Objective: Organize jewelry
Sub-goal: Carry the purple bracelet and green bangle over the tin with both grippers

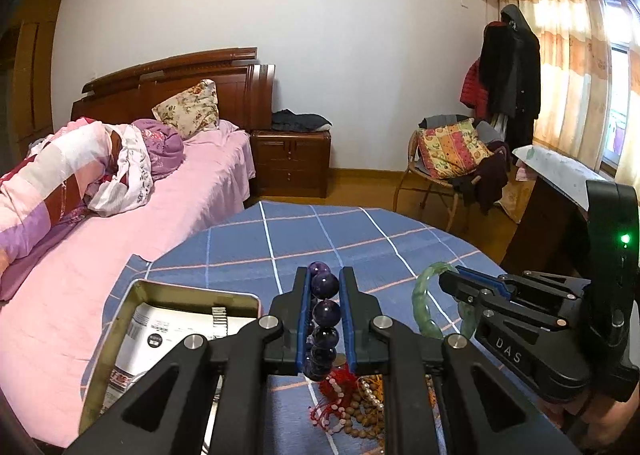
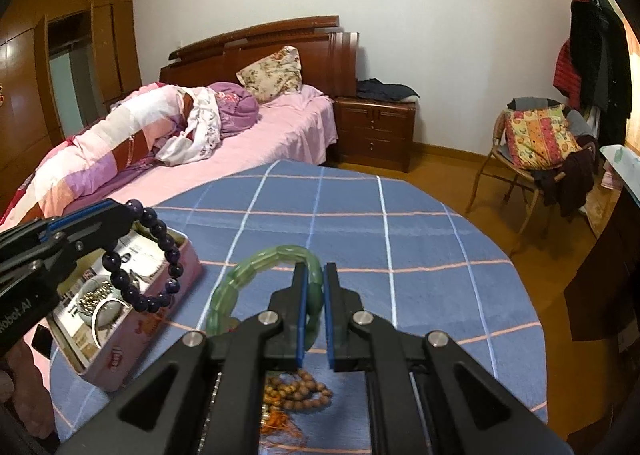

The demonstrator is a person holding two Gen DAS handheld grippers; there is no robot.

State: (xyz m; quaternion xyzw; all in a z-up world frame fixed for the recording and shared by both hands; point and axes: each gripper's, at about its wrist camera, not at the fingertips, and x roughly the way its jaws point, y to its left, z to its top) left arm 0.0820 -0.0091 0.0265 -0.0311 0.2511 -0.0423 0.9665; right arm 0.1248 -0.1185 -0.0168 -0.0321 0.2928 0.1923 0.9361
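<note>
Left gripper [image 1: 325, 287], bottom centre of the left wrist view, is pinching the purple bead bracelet [image 1: 325, 313] across its beads, the loop hanging free above the counter [image 1: 360, 239]. Right gripper [image 2: 316, 287], bottom centre of the right wrist view, is clamped on the green bracelet [image 2: 256, 265], also lifted. Purple one: probably elastic-strung, floppy, round glossy beads, likely to roll in the pads; grip square across one bead. Green one: flat translucent segments, looks like stone, heavier and chippable, so set it down gently. Open tin [image 2: 120, 319] at lower left holds other pieces. Wooden beads [image 2: 300, 391] lie under the grippers.
</note>
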